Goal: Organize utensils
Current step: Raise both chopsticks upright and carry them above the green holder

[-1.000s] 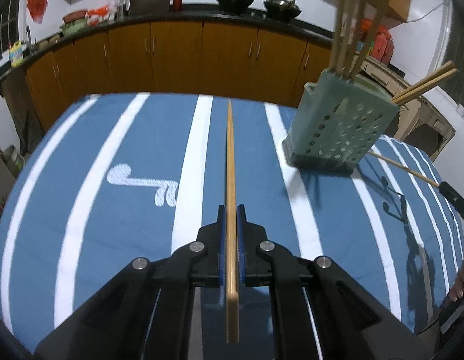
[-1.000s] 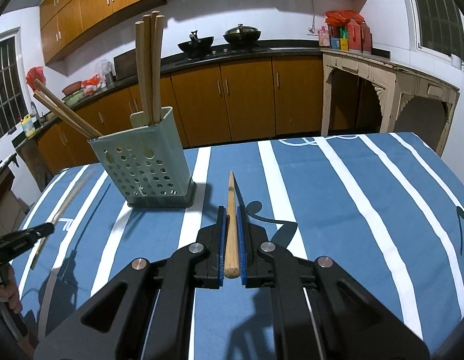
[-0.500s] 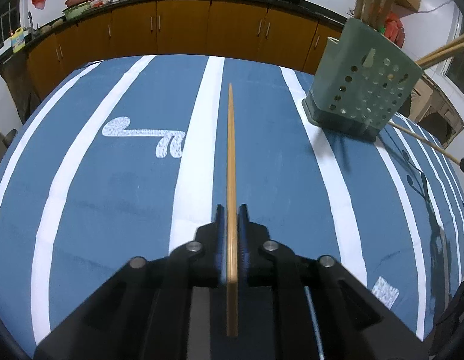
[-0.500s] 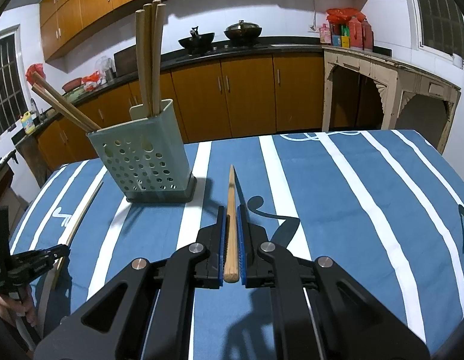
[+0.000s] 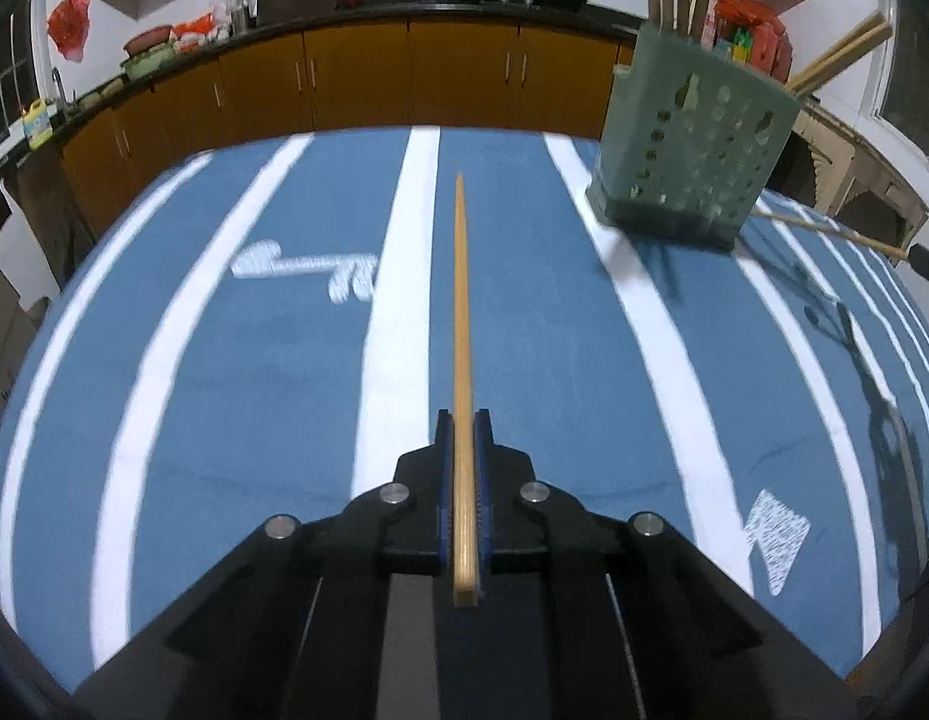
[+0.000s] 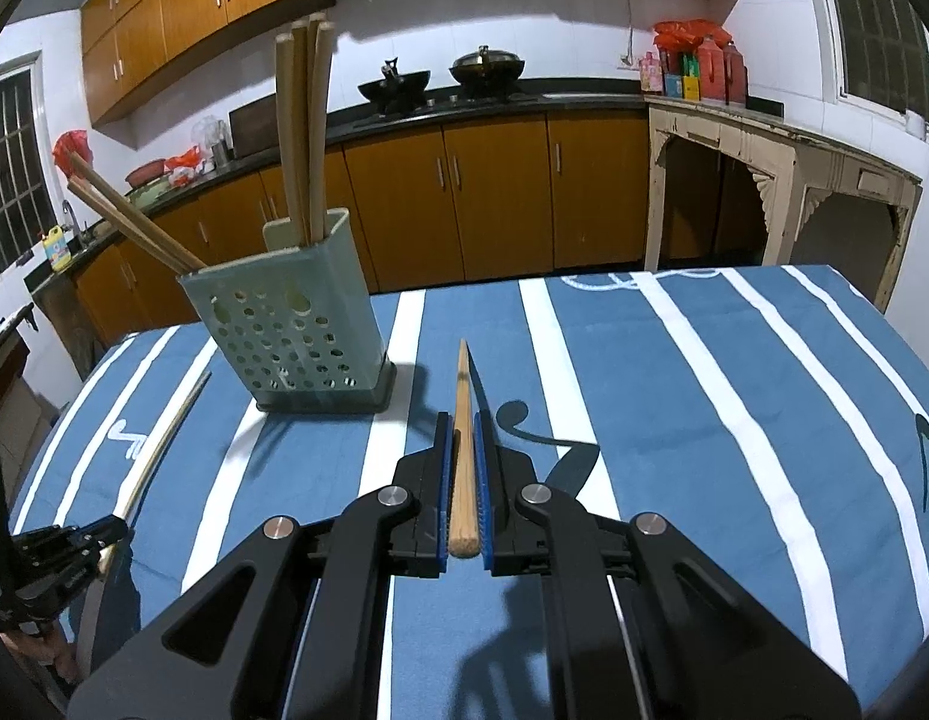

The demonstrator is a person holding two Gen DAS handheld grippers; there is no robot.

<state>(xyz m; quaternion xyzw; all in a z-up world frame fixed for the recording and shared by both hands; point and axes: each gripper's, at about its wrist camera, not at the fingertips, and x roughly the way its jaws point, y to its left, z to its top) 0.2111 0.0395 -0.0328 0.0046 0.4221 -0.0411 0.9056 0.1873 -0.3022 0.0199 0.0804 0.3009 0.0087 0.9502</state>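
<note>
**Jaws clamp a chopstick in each gripper beside a half-filled holder**

Jaws of the left gripper are clenched on a long wooden chopstick that runs up the centre of the left wrist frame, its thin tip over the blue cloth with white stripes covering the counter. Within the last half second those jaws parted a little and closed again, the stick between them throughout. Jaws of the right gripper grasp a second chopstick, blunt end nearest the lens, tip pointing toward the far edge of the counter.

A pale green perforated utensil holder stands upright on the cloth, at upper right of the left wrist frame and left of centre in the right wrist frame. Several wooden sticks rise nearly straight from its far side; two more lean out toward the upper left. At the lower left of the right wrist frame the left gripper shows again, its chopstick slanting up toward the holder's base without reaching it. Brown cabinets line the wall behind.
</note>
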